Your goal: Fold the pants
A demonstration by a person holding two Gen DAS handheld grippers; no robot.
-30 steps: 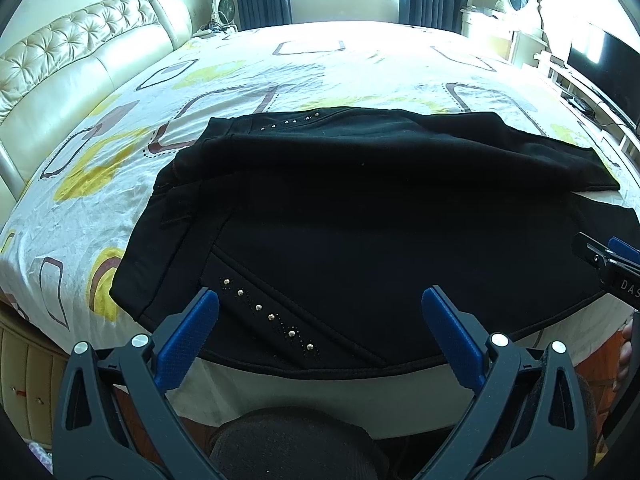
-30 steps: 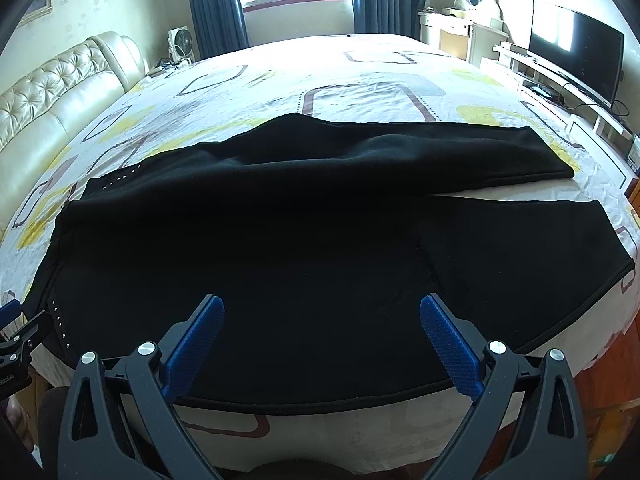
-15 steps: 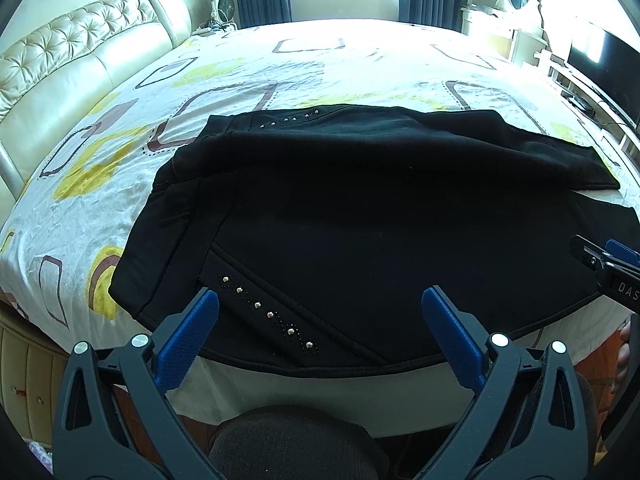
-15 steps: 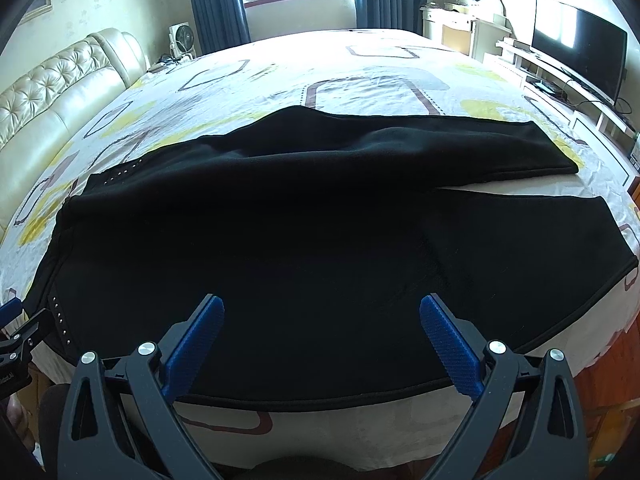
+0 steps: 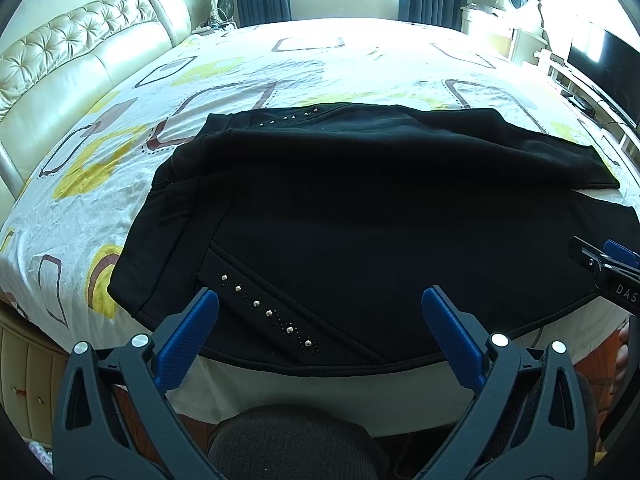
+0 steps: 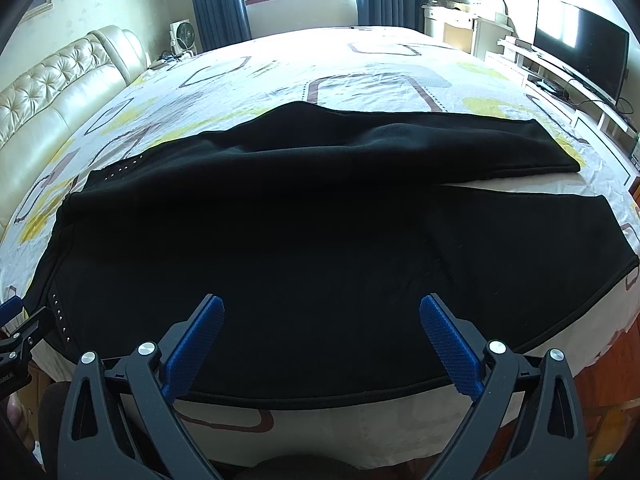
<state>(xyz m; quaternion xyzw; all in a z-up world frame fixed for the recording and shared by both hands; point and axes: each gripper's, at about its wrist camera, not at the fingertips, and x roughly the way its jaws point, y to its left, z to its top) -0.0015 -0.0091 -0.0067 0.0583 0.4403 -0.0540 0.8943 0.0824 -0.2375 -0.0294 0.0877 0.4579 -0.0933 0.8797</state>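
Lying flat across the near part of the bed [image 5: 248, 60], the black pants [image 5: 360, 208] stretch sideways, waistband to the left and legs running off to the right. One leg is laid further back and the other nearer, and a thin wedge of bedsheet shows between their ends on the right. A slanted row of small metal studs [image 5: 266, 312] marks the near pocket, and a second row sits on the far left corner of the waist. The near edge of the pants follows the mattress edge, with pale sheet hanging below it.

The left gripper [image 5: 320, 312] hovers just off that near edge by the waist end, its jaws spread wide and holding nothing; the studded pocket lies between and just beyond the blue fingertips [image 5: 204, 304]. The right gripper [image 6: 320, 316] hangs likewise over the near edge further along the legs, jaws spread wide and empty, with plain black cloth [image 6: 320, 240] filling the space between and ahead of them. Whether either gripper touches the fabric cannot be told.

Each gripper shows at the side of the other's view. A tufted cream headboard [image 5: 80, 52] stands to the left, and a dark television [image 6: 580, 52] stands to the right.
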